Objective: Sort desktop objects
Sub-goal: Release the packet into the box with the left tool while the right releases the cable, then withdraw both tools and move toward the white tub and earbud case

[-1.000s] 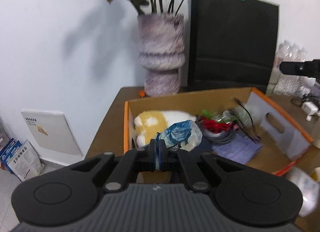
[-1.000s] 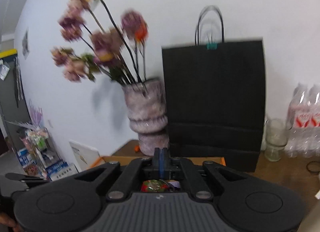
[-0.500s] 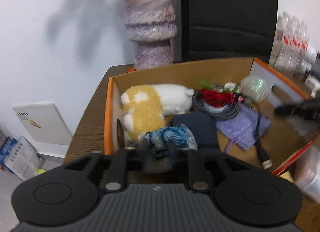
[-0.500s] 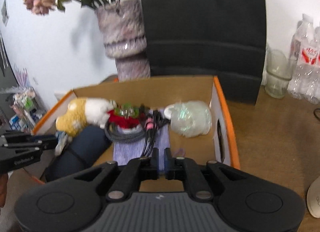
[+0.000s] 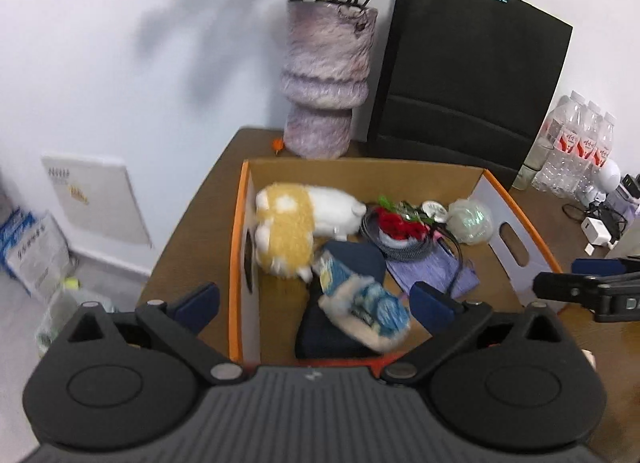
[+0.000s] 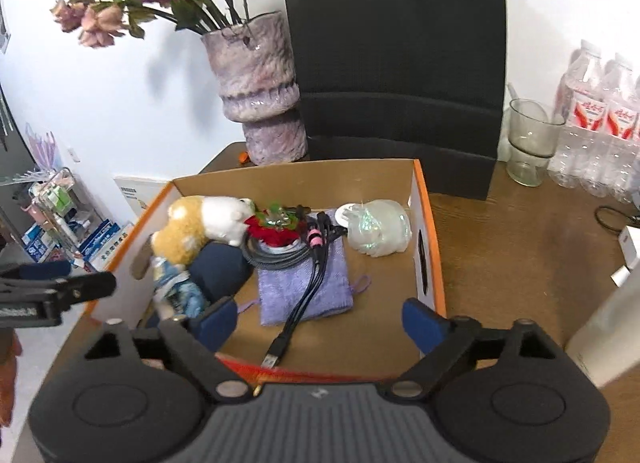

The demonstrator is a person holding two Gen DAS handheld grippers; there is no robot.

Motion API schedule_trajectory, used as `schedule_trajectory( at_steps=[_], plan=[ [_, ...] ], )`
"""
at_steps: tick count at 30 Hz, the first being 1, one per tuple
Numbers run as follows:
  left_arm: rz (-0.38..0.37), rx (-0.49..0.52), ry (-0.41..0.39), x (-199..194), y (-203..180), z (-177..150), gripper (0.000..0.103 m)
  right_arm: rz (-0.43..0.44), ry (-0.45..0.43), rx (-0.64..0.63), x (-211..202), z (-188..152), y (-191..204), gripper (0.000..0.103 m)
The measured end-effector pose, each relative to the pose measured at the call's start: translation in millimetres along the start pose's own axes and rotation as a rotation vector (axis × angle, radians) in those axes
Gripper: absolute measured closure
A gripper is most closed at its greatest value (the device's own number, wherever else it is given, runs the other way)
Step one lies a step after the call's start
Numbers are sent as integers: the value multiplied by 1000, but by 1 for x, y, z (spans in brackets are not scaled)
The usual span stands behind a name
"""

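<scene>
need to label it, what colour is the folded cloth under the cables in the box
Lilac purple: the folded knitted cloth lies flat in the cardboard box, clearest in the right wrist view.

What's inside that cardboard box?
The cardboard box holds a plush toy, coiled cable around a red flower, purple cloth, clear bag, blue packet on a dark pouch. Anything beneath them is covered.
</scene>
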State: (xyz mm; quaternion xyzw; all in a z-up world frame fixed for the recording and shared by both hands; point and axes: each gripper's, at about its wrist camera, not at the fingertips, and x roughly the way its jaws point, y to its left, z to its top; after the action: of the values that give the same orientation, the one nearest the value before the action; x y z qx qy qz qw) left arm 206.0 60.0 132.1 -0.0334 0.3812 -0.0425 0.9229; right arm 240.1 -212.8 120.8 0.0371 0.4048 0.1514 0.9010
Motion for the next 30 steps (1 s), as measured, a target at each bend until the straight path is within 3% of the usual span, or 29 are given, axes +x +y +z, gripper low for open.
schedule_trajectory(
  at_steps=[2,7,11,15,21,27,30],
  plan=[
    [-3,5,14,-8,-4,-7,0,-18,30,-6,-11,-3,2,4],
    [3,-15,28,-31,-14,-33,0,-54,64,-51,-31,-25,14,3],
    [47,37,3,-46,-28,-60,0,-54,54,-52,-44,-50,24,3],
    [60,59,-42,-66,-39,-87,0,-16,1,-66,-56,-79,36,3],
    [60,62,-205,-108,-49,-139,0,9,-242,-122,-93,-143,52,3],
    [56,24,-243,-131,-42,-201,0,32,-224,-80,-106,-209,50,3],
    [40,-22,-264,-141,-37,-230,0,0,-200,-114,-107,-237,51,3]
  ],
)
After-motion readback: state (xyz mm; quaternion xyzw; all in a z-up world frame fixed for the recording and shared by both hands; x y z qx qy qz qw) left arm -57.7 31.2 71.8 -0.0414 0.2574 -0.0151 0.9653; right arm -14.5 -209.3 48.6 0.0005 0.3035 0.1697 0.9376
